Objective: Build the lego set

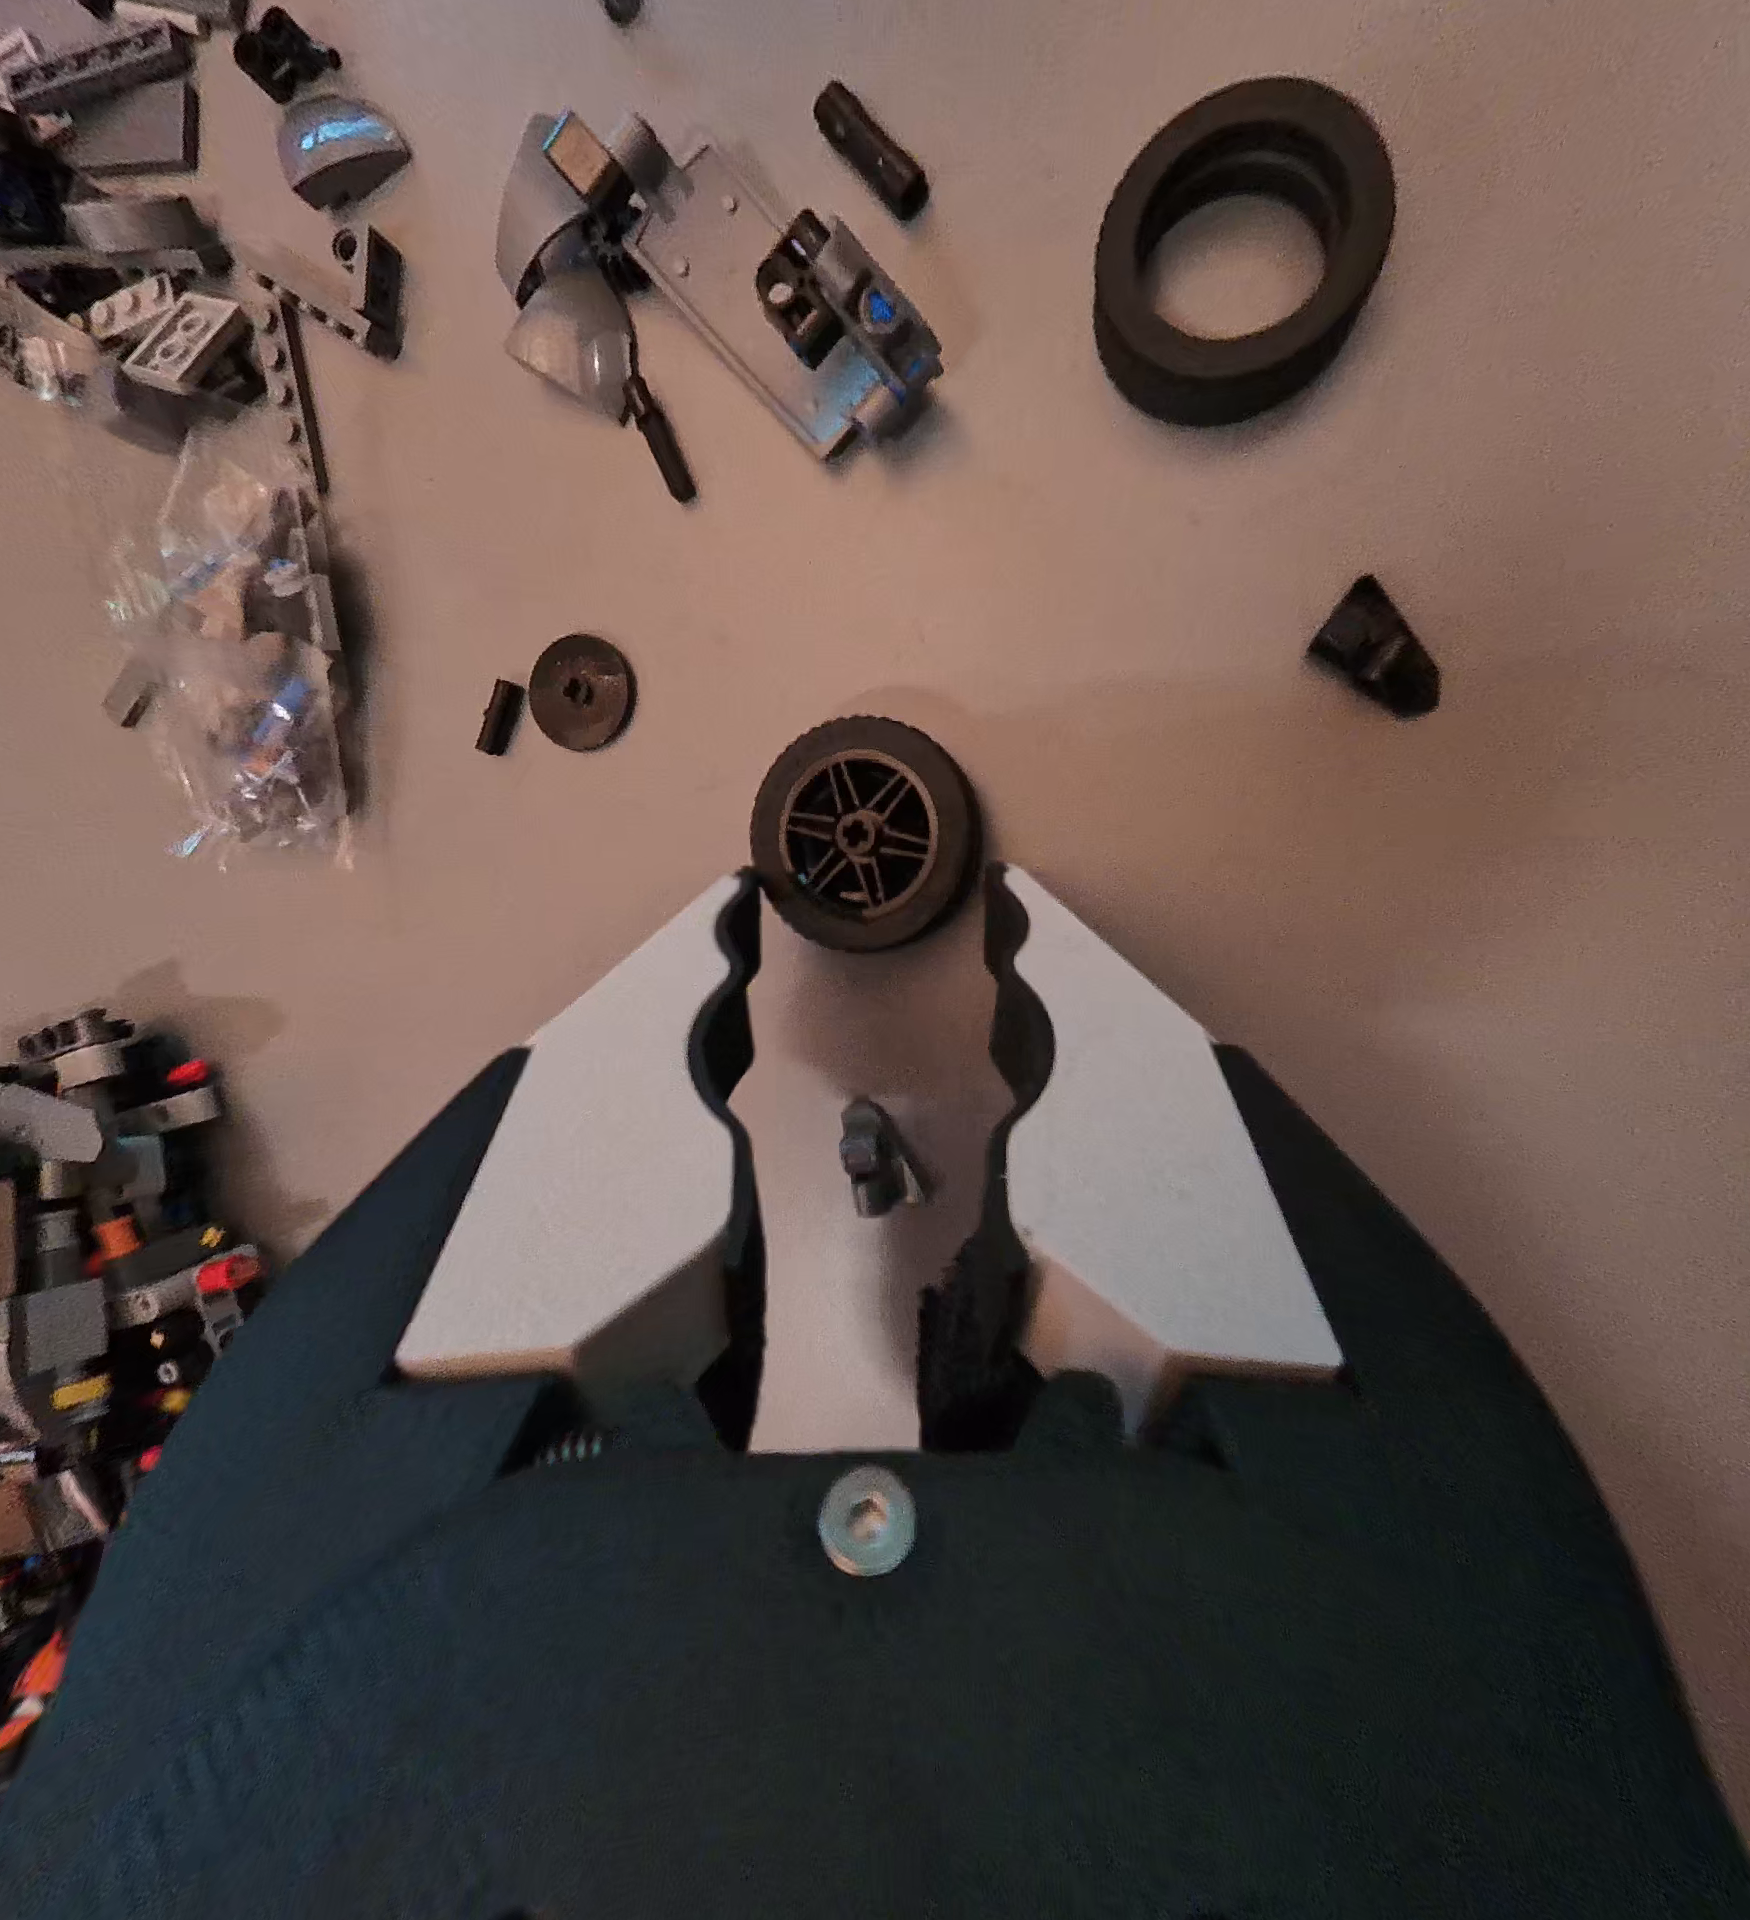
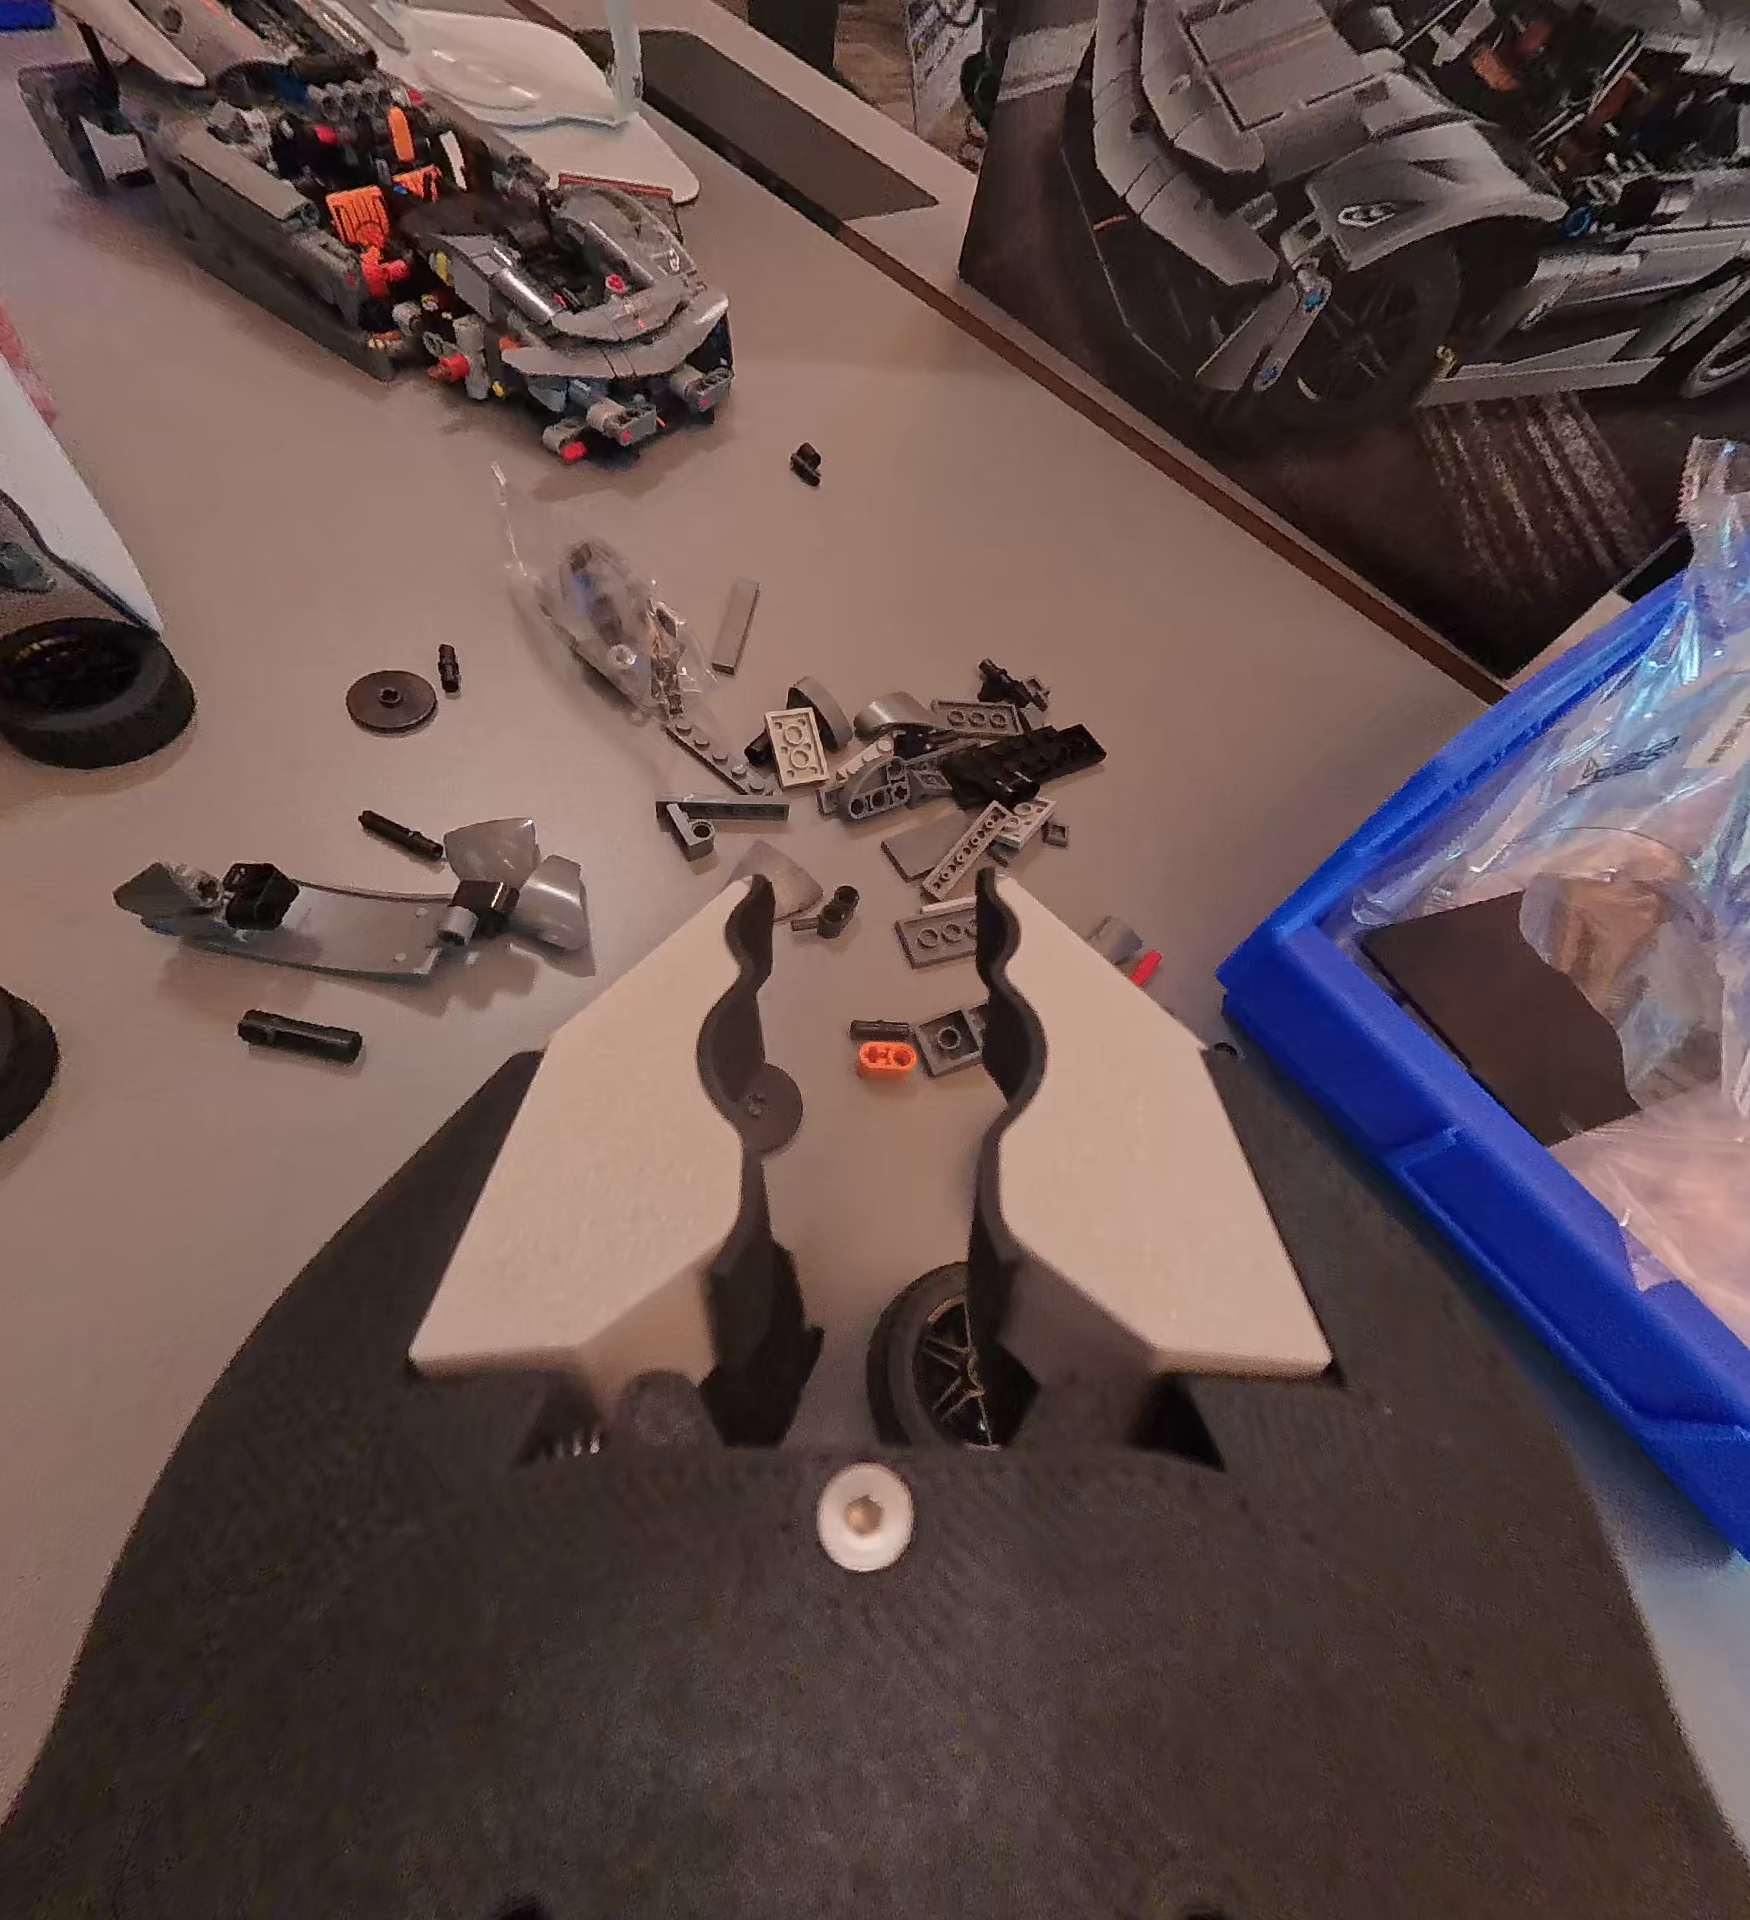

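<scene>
Evidently the step in hand is fetching a wheel for the grey and black lego car model with orange parts (image 2: 393,218), which sits at eleven o'clock in the right wrist view. The left gripper (image 1: 866,883) stands with its jaws spread about as wide as the small black-tyred wheel with a spoked grey rim (image 1: 866,836); the tips flank the wheel's near edge on the pale table (image 1: 1266,935), but I cannot tell whether they touch it, and nothing is clamped. A loose black rubber tyre (image 1: 1245,249) lies at one o'clock. The right gripper (image 2: 866,888) hangs parted and empty above scattered grey and black lego pieces (image 2: 933,769). Next, I judge, the left jaws must advance around the wheel and close on its tread.
</scene>
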The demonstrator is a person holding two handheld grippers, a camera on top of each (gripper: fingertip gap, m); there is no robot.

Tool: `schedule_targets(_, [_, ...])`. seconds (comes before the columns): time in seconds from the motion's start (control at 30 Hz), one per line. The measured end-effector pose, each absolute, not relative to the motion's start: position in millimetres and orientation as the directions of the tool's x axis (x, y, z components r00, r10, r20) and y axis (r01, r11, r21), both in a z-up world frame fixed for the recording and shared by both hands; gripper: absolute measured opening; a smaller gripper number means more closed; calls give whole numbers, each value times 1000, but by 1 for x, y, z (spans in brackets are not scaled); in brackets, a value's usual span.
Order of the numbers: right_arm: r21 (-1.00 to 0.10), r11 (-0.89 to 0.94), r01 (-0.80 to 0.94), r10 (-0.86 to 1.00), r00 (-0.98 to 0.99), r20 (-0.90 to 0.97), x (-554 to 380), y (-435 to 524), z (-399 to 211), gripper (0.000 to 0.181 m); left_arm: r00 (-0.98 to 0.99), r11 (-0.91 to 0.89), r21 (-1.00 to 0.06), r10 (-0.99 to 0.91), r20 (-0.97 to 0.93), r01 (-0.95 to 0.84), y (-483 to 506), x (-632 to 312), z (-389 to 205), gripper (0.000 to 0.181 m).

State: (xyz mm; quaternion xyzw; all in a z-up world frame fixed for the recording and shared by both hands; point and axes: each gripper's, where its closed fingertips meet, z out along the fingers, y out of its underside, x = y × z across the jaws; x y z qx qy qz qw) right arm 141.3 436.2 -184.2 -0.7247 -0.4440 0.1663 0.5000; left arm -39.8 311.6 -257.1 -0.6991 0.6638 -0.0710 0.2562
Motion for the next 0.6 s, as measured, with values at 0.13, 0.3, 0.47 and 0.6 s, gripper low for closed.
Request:
schedule_targets(0.13, [-883,-90,461,809,551,205,141,435,-178,37,127,-3,-468,-964,-234,-884,315,-40,-255,39])
schedule_targets(0.3, [-893,-131,430,776,605,178,152,442,-176,36,236,-78,-472,-928,-288,-878,339,-60,-242,39])
schedule_targets(0.47, [-936,-149,318,763,639,96,159,444,-160,37,302,-165,-431,-914,-272,-887,355,-84,-254,39])
schedule_targets(0.6, [-924,-176,339,769,633,86,162,425,-154,42,309,-181,-447,-922,-232,-876,352,-85,-257,44])
